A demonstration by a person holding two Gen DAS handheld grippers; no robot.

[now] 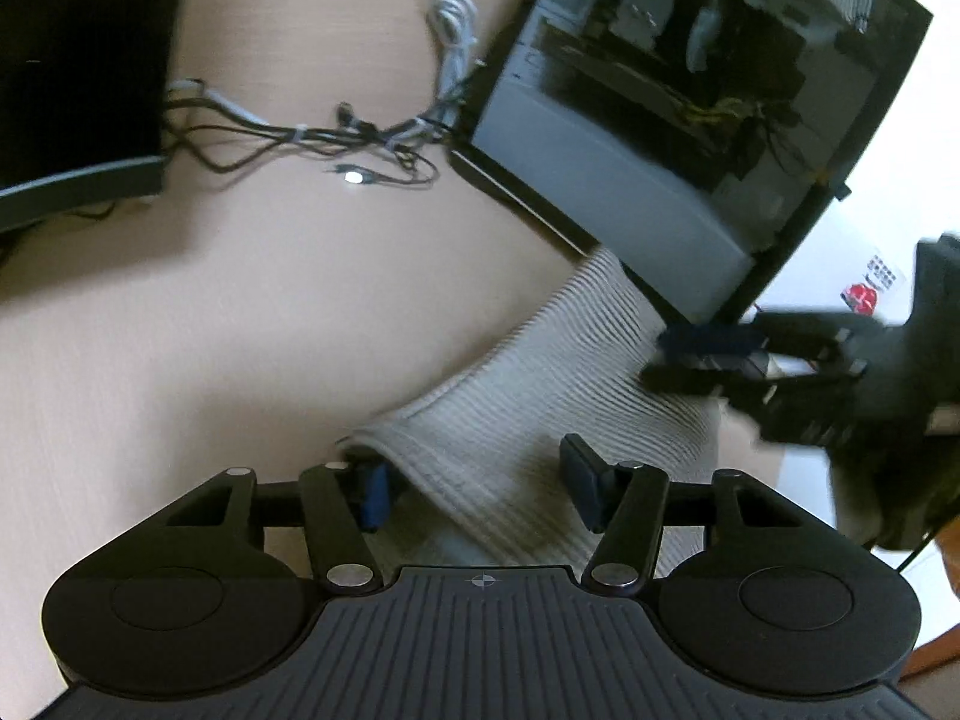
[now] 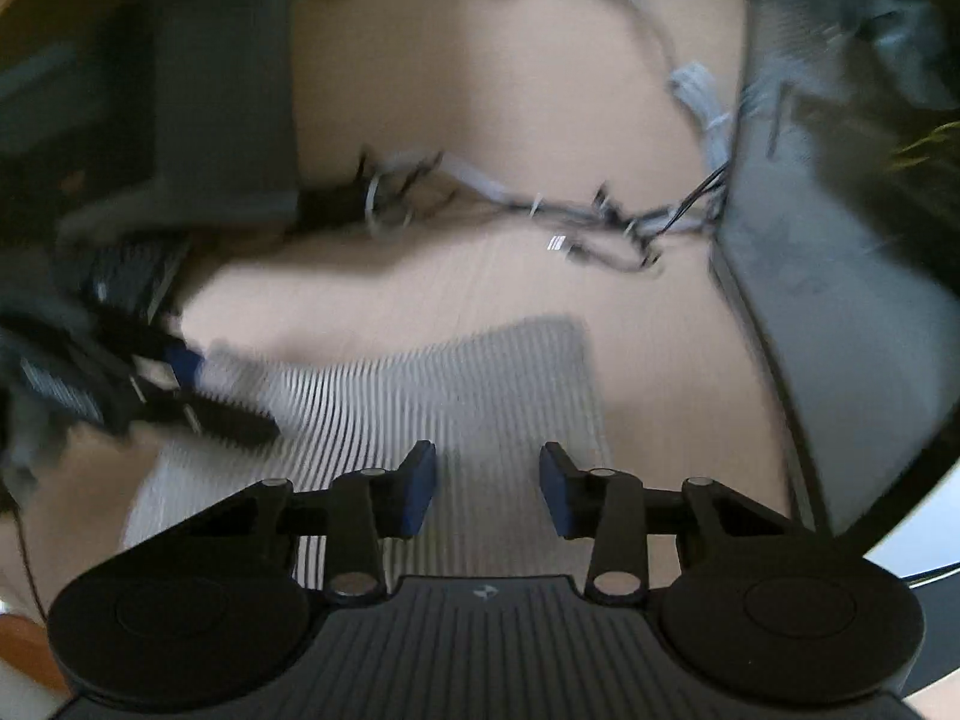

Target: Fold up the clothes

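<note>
Where cables point(image 1: 336, 138) trail, computer case point(image 1: 678, 120) beside cloth point(image 1: 540, 384).

Both wrist cameras look steeply down, close over the table point(image 1: 210, 300); both share the striped cloth point(image 1: 540, 396), cables point(image 1: 360, 138).

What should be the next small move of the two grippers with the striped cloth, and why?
Probably close the left gripper on the striped cloth. Its open fingers already stand on either side of a raised fold of it, while the right gripper is open above the flat part and holds nothing. The desk around the cloth gives room to fold.
</note>
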